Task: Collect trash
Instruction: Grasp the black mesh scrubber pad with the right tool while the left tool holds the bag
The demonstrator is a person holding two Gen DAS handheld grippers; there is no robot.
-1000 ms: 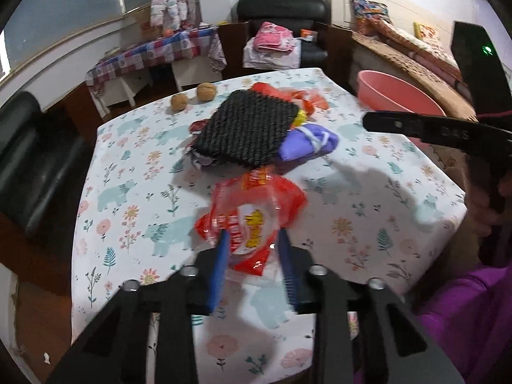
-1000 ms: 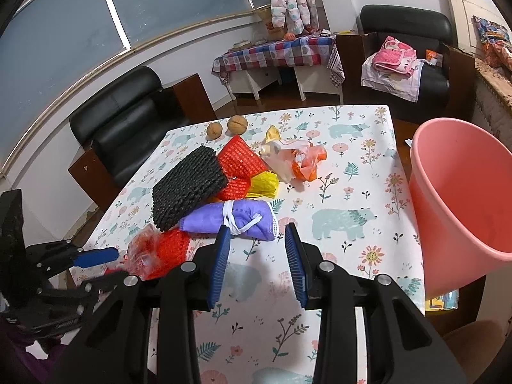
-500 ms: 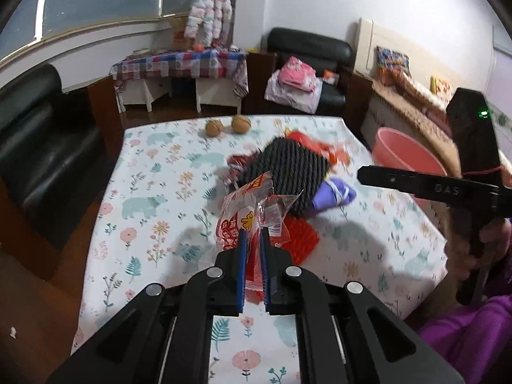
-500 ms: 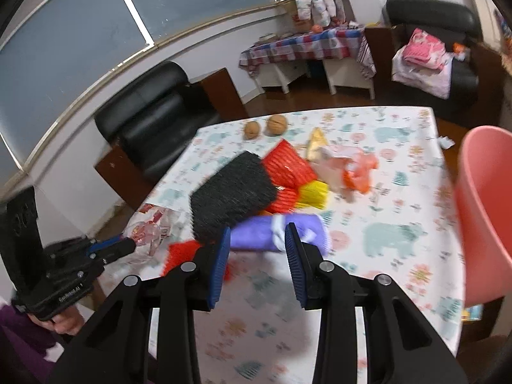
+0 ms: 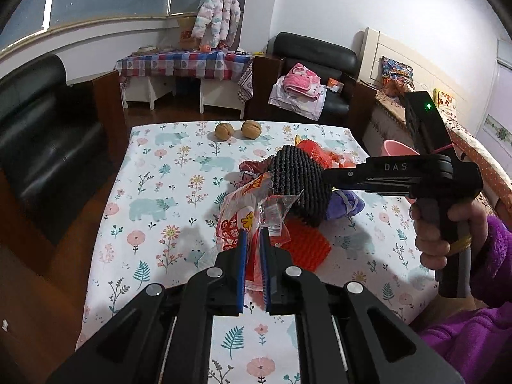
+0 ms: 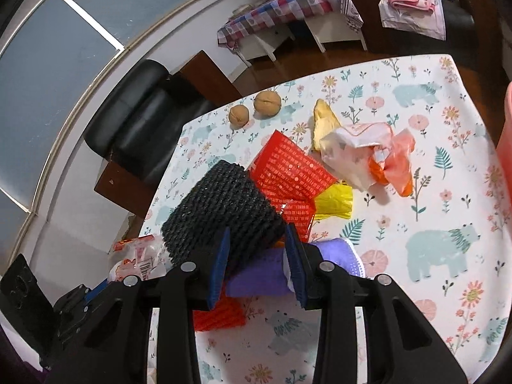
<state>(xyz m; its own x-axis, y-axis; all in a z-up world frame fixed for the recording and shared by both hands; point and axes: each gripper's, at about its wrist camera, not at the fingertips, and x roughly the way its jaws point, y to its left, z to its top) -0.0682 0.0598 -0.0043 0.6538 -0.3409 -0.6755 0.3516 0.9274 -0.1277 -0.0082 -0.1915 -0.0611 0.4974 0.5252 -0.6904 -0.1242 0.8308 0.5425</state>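
1 red snack wrapper, pinched in my left gripper, lifted off the floral tablecloth.
My right gripper stands part open around the black mesh pad and purple bag, pads not pressing; 2 walnuts far side, pink bin beyond table edge.

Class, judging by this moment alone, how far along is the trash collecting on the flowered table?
Barely started. Done: nothing can be seen in the pink bucket, whose inside is hidden. In hand: the left tool is shut on a red snack wrapper, lifted off the cloth. The right tool, jaws apart, straddles the black mesh sleeve. Left: red mesh, yellow bag, purple pouch, orange-white bag.
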